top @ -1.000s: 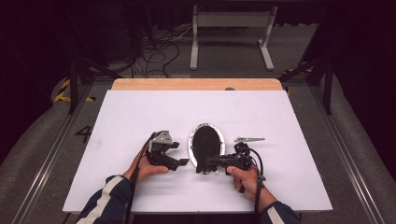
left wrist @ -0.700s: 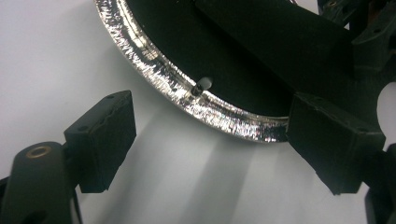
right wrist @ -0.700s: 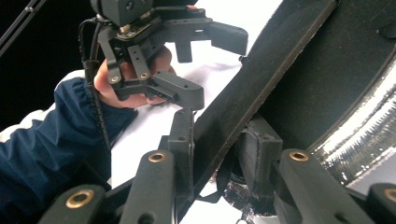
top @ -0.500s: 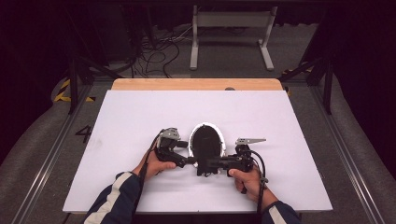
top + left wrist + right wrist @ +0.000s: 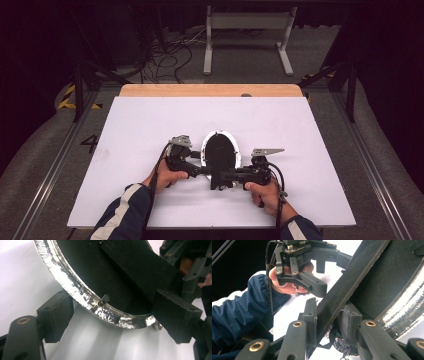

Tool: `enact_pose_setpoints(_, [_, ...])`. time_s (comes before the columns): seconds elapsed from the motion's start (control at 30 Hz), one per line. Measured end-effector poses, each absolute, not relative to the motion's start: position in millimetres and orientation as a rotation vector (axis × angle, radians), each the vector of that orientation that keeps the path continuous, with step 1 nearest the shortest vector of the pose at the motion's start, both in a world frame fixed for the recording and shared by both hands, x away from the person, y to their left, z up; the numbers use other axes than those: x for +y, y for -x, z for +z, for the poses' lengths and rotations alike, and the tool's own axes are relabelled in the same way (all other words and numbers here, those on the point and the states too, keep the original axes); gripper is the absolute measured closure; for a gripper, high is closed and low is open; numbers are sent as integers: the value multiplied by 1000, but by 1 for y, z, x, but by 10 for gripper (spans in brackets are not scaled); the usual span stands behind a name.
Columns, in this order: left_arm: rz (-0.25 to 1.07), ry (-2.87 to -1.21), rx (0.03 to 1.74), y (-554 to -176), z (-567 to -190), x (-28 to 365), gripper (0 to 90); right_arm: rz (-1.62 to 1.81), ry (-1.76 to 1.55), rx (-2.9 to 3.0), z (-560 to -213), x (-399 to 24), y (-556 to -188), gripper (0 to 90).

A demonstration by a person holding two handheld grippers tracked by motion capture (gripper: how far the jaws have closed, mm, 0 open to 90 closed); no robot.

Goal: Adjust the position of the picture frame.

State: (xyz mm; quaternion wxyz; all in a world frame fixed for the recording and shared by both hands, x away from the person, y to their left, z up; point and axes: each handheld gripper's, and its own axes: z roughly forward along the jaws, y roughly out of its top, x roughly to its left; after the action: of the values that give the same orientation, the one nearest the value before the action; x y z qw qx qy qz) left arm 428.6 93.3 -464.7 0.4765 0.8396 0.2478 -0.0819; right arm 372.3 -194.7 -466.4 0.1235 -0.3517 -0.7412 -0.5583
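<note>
Beside table (image 5: 150,120), floor numeral (image 5: 90,143) (reads "4").

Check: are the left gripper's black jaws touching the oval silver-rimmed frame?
Apart. In the left gripper view, both pads of the left gripper stand clear of the frame's rim.

One marking can be read: a dark figure "4" (image 5: 90,143) on the grey floor just left of the white counter (image 5: 150,120), in the high view. Farther back on that side, yellow and black hazard stripes (image 5: 67,97) mark the floor. Nothing else carries readable text or a label.
</note>
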Motion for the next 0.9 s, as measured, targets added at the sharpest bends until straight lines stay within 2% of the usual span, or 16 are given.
enact_pose_setpoints(0.23, [-209,-1988,642,-431,-464,97,206,-1628,1020,-2164,-466,-193,-372,703])
enact_pose_setpoints(0.27, [-203,-1957,643,-431,-461,99,240,-1629,1016,-2167,-466,-192,-372,716])
enact_pose_setpoints(0.47, [-187,-1876,595,-429,-453,109,296,-1628,1010,-2185,-464,-188,-370,744])
enact_pose_setpoints(0.5, [-188,-1869,590,-430,-453,111,346,-1625,1023,-2190,-464,-188,-370,750])
enact_pose_setpoints(0.57, [-203,-1860,575,-430,-453,112,358,-1625,1028,-2190,-464,-188,-370,750])
enact_pose_setpoints(0.77, [-240,-1846,532,-428,-454,114,500,-1624,1066,-2202,-465,-191,-371,750])
enact_pose_setpoints(0.9, [-193,-1877,520,-427,-453,111,514,-1626,1071,-2208,-464,-190,-371,749])
